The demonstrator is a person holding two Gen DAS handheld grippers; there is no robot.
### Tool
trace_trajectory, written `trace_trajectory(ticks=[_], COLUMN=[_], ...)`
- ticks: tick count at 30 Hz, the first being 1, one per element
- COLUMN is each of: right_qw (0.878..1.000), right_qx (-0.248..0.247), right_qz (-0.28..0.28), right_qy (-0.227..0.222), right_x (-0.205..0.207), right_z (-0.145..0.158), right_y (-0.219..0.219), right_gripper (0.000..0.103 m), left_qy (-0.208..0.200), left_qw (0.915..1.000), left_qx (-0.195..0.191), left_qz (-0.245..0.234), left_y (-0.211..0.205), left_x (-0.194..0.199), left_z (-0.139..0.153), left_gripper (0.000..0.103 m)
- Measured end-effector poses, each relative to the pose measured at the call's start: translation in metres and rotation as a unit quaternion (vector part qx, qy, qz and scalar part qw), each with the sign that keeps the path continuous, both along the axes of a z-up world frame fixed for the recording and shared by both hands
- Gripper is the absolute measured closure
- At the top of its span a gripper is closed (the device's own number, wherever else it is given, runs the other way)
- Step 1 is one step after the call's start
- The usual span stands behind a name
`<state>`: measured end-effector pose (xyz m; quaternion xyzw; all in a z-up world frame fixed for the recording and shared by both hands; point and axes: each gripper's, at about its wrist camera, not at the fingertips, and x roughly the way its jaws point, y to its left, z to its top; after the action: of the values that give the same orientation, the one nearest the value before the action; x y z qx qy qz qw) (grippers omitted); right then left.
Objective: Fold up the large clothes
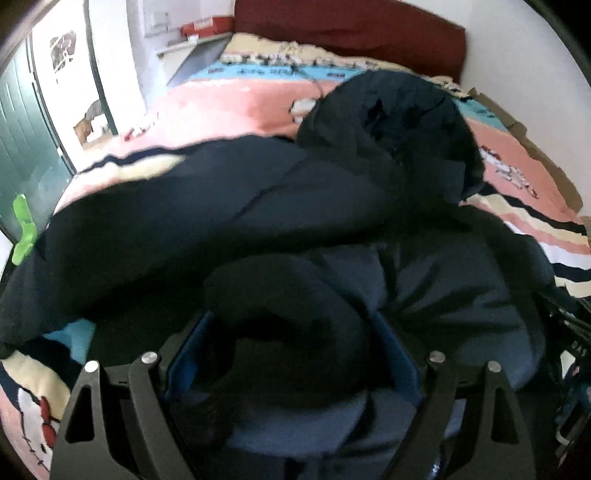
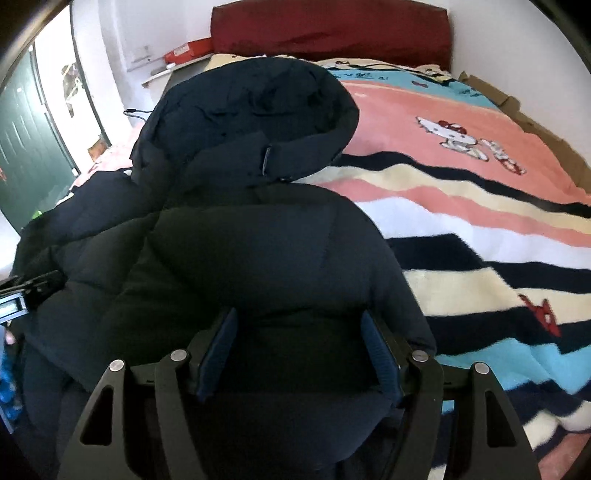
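A dark navy puffy jacket (image 1: 221,206) lies bunched on the bed, its hood (image 1: 399,122) toward the headboard. In the left wrist view my left gripper (image 1: 295,332) has its blue pads (image 1: 192,347) pressed against a thick rolled fold of the jacket. In the right wrist view the same jacket (image 2: 240,240) fills the left half and its hood (image 2: 251,103) lies behind it. My right gripper (image 2: 299,332) is shut on a bulging padded fold, held wide by the stuffing. The left gripper's body (image 2: 26,291) shows at the far left edge.
A striped cartoon-cat blanket (image 2: 461,229) covers the bed, with a red headboard (image 2: 332,33) at the far end. Cardboard (image 2: 535,122) lines the right edge by the wall. A green door (image 1: 22,147) and a shelf with a red box (image 2: 184,57) stand to the left.
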<state>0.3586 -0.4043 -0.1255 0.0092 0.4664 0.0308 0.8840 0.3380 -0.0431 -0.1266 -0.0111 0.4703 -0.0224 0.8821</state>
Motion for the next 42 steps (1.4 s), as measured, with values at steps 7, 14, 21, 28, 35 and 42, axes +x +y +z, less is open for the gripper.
trace_trajectory(ticks=[7,14,21,28,35,42], right_qw=[1.000,1.000,0.999,0.998,0.997,0.997], right_qx=[0.010,0.006,0.017,0.016,0.002,-0.008], right_qz=[0.015,-0.003,-0.021,-0.048,-0.060,-0.068], right_qy=[-0.016,0.000,-0.033,-0.037,-0.043,-0.035], right_x=[-0.023,-0.032,-0.080,-0.121,-0.149,-0.164], right_z=[0.013,0.016,0.057,0.082,0.100,0.100], right_y=[0.009,0.005,0.017,0.034,0.051,0.064], right_gripper=[0.036,0.036,0.036,0.036,0.035,0.035], left_qy=[0.031,-0.019,-0.029,-0.034,-0.009,0.026], left_qw=[0.9995,0.9985,0.9971,0.9953,0.9862,0.9583], left_qx=[0.004,-0.034,-0.050,-0.086,-0.128,-0.136], left_qz=[-0.007,-0.039,-0.050,-0.029,0.105,0.250], left_y=[0.003,0.013,0.045,0.106,0.246,0.383], left_x=[-0.005,-0.037,-0.088,-0.136,-0.140,-0.137], left_z=[-0.014,0.032,0.064,0.081,0.061,0.019], left_gripper=[0.016,0.016,0.016,0.016,0.017,0.017])
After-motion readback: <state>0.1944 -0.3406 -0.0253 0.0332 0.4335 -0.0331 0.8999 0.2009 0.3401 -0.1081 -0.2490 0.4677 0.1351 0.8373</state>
